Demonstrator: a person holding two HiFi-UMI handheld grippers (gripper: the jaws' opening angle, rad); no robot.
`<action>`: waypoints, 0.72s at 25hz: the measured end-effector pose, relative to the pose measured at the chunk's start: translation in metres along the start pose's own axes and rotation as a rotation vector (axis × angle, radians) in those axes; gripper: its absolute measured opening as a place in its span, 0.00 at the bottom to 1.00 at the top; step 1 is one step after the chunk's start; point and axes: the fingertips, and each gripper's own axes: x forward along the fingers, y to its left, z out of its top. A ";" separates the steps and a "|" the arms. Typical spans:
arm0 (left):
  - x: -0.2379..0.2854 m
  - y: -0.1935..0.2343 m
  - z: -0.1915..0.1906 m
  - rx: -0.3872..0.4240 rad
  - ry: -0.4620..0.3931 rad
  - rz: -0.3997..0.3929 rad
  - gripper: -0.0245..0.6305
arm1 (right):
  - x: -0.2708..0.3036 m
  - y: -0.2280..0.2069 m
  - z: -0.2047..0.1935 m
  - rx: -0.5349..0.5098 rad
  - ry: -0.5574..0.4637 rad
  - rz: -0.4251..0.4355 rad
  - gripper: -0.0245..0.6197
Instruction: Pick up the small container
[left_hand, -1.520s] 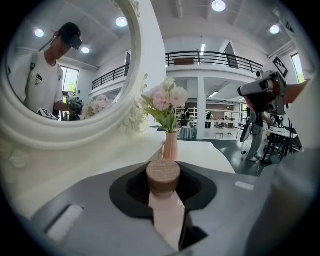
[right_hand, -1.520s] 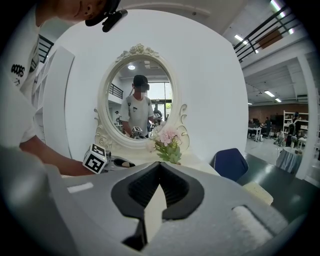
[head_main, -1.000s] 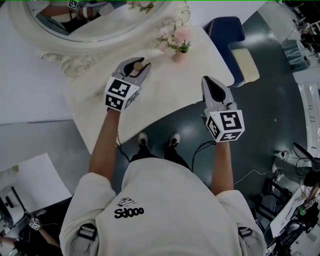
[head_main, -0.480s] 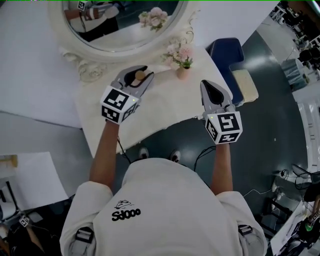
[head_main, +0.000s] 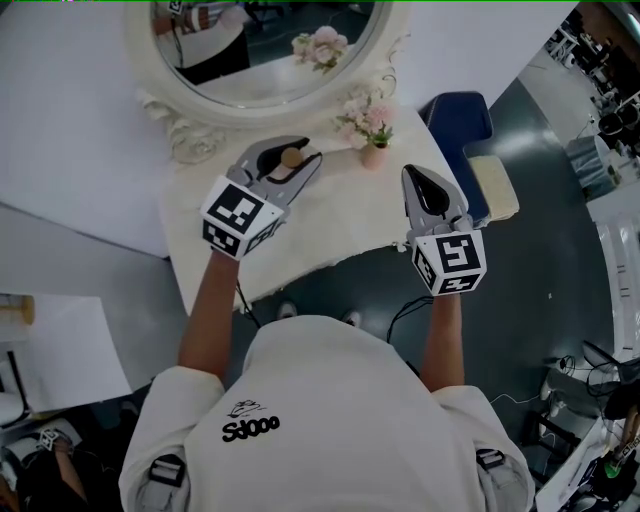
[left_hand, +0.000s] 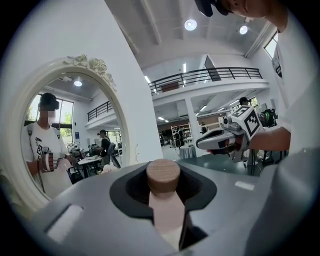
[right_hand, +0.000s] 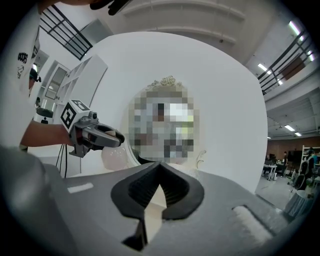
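The small container (left_hand: 163, 200) is pale pink with a round wooden lid (left_hand: 163, 175). It's sitting upright, pinched between the left tongs (head_main: 291, 151).

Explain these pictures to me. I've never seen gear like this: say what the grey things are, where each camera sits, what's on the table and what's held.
There is no robot here: a person holds a grey hand-held tool in each hand. The head view looks down from a camera on the person's head. The other two views ride on the tools and look along their jaws. The left tool is shut on a small pink container with a wooden cap. The right tool is shut and empty. On the white dressing table stand an oval mirror and a vase of pink flowers.
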 end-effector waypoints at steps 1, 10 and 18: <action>-0.001 0.000 0.000 0.001 0.001 0.000 0.23 | 0.000 0.001 0.000 -0.001 0.002 0.002 0.04; -0.005 0.000 -0.001 0.002 -0.006 0.002 0.23 | 0.002 0.005 -0.001 0.014 0.007 0.020 0.04; -0.008 0.001 -0.008 -0.003 0.006 0.005 0.23 | 0.006 0.010 -0.006 0.025 0.020 0.031 0.04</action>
